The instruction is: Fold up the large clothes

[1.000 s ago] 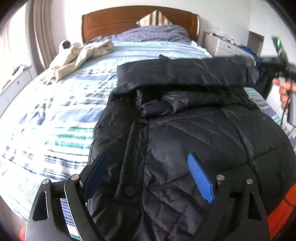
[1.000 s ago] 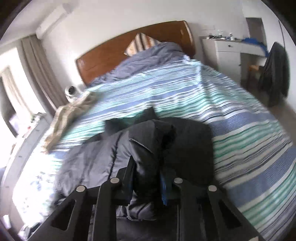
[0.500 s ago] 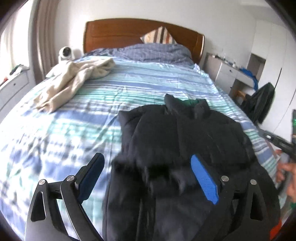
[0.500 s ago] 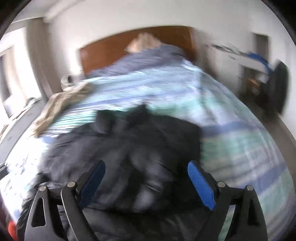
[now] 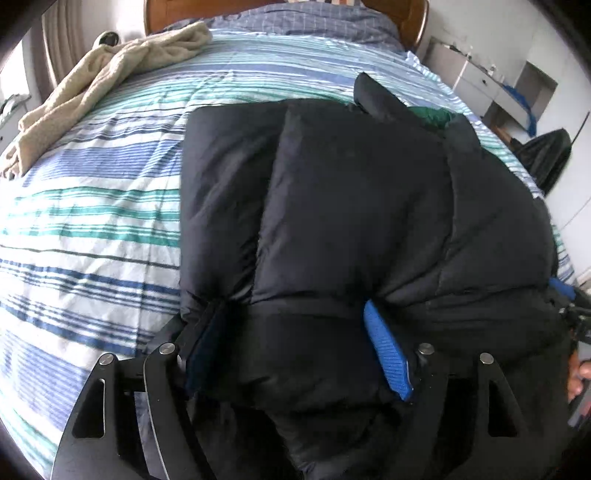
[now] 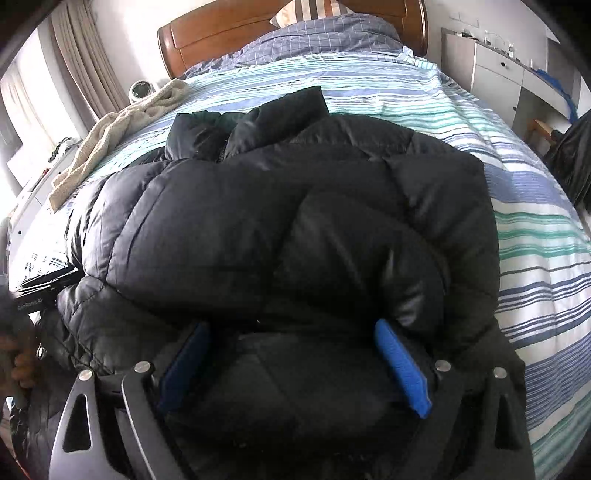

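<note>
A large black puffer jacket lies on the striped bed, its sleeves folded in over the body and its collar toward the headboard. It also fills the right wrist view. My left gripper is open, its jaws wide, down low at the jacket's near hem with fabric bulging between the blue pads. My right gripper is open too, low over the near hem further right, with fabric between its pads. Neither is closed on the cloth.
The bed has a blue, green and white striped cover. A beige garment lies at the far left near the wooden headboard. A white dresser and a dark chair stand right of the bed.
The right gripper let go of the jacket sleeve and opened. The sleeve now lies folded across the jacket. Both grippers came down close to the jacket's near hem.
</note>
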`<state>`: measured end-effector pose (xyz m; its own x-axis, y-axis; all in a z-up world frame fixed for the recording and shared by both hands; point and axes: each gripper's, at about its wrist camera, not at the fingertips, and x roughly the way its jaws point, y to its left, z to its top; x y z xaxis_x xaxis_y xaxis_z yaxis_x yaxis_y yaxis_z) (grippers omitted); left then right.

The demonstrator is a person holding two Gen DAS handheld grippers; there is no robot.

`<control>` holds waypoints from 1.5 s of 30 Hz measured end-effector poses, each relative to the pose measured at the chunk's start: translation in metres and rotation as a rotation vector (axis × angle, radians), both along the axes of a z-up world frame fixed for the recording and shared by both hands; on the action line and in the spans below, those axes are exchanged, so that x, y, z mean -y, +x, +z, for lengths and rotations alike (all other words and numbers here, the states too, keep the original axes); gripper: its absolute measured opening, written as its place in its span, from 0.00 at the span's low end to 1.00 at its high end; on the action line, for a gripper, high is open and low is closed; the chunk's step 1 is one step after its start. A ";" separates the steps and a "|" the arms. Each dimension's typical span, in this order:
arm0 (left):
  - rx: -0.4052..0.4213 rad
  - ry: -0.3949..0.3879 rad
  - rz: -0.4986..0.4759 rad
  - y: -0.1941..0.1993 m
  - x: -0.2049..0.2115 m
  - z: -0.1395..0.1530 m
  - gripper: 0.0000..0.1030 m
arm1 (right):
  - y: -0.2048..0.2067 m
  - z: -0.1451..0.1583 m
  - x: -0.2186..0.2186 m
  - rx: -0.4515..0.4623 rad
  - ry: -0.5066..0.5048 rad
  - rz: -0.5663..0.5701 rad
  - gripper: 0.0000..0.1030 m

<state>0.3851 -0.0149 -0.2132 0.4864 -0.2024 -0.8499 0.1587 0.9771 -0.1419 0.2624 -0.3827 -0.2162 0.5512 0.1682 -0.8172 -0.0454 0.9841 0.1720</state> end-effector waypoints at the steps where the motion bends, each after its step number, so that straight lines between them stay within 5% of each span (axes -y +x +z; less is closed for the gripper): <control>1: -0.015 -0.011 0.001 -0.002 -0.004 0.008 0.74 | -0.002 0.000 0.001 0.003 0.005 -0.001 0.90; 8: 0.059 -0.160 -0.026 0.021 -0.007 0.072 0.74 | -0.003 -0.001 -0.001 0.024 0.009 -0.007 0.90; 11: 0.012 -0.129 0.016 0.066 0.008 0.055 0.74 | -0.004 -0.002 -0.001 0.034 0.014 -0.009 0.90; 16: -0.137 -0.184 0.197 0.114 -0.012 -0.011 0.70 | -0.005 -0.004 0.001 0.049 0.032 -0.007 0.90; 20: -0.145 -0.111 0.198 0.118 -0.003 -0.002 0.70 | -0.006 -0.008 -0.001 0.062 0.012 -0.013 0.90; 24: -0.047 -0.149 0.110 0.080 -0.009 0.037 0.68 | -0.007 -0.008 0.001 0.073 0.026 -0.015 0.90; 27: 0.034 -0.186 0.023 0.027 -0.013 0.052 0.78 | -0.007 -0.008 0.001 0.079 0.028 -0.015 0.90; 31: 0.009 -0.107 -0.029 -0.007 -0.011 0.016 0.80 | -0.007 -0.009 0.001 0.083 0.028 -0.016 0.90; 33: 0.008 -0.145 -0.011 -0.007 -0.011 -0.004 0.82 | -0.006 -0.009 0.000 0.081 0.022 -0.014 0.90; 39: 0.004 -0.126 0.020 -0.016 -0.007 0.014 0.79 | -0.006 -0.010 0.003 0.085 0.035 -0.013 0.90; 42: 0.075 -0.153 -0.030 -0.041 -0.009 0.033 0.87 | -0.006 -0.010 0.003 0.090 0.040 -0.014 0.90; 45: 0.049 -0.083 -0.036 -0.044 -0.003 0.011 0.89 | -0.006 -0.011 0.003 0.090 0.043 -0.013 0.90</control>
<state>0.3408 -0.0114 -0.2021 0.5184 -0.2894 -0.8047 0.2021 0.9558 -0.2136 0.2567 -0.3860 -0.2270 0.6246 0.1940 -0.7564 -0.0498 0.9766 0.2094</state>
